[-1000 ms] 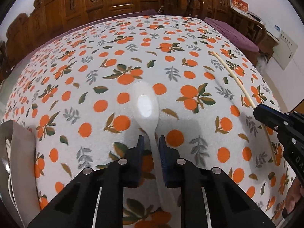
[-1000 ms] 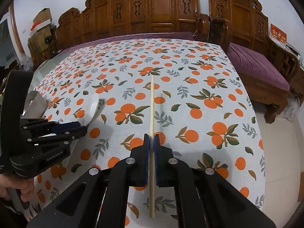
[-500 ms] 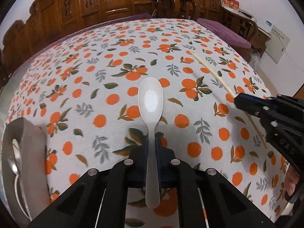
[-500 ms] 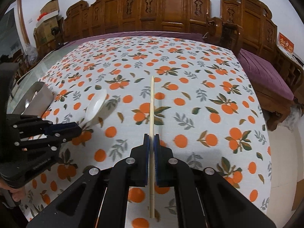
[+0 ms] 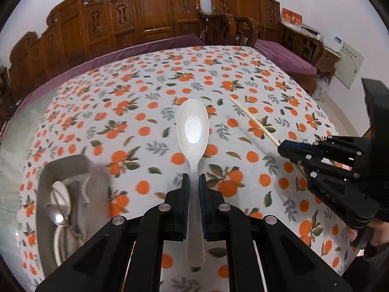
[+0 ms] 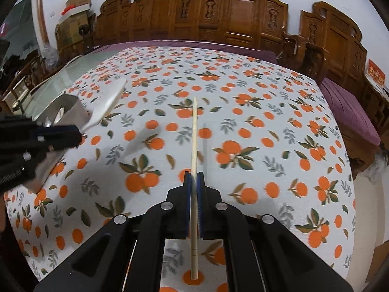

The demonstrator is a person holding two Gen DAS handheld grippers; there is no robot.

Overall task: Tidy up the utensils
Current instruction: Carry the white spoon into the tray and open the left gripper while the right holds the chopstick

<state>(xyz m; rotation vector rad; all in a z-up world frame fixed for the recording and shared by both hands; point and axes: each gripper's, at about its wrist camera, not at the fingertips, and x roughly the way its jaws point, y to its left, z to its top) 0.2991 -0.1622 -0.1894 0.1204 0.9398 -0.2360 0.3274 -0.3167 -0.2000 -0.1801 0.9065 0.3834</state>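
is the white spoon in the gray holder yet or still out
Out. The white spoon is clamped in the left gripper above the tablecloth, right of the gray holder.

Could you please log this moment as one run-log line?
left gripper: shut on white spoon | right gripper: shut on chopstick | both lifted off tablecloth | holder: left, holds spoons

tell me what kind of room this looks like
Probably a living or dining room in a home: carved wooden chairs with purple cushions ring a table under an orange-print tablecloth, and a metal utensil holder with spoons in it stands on it.
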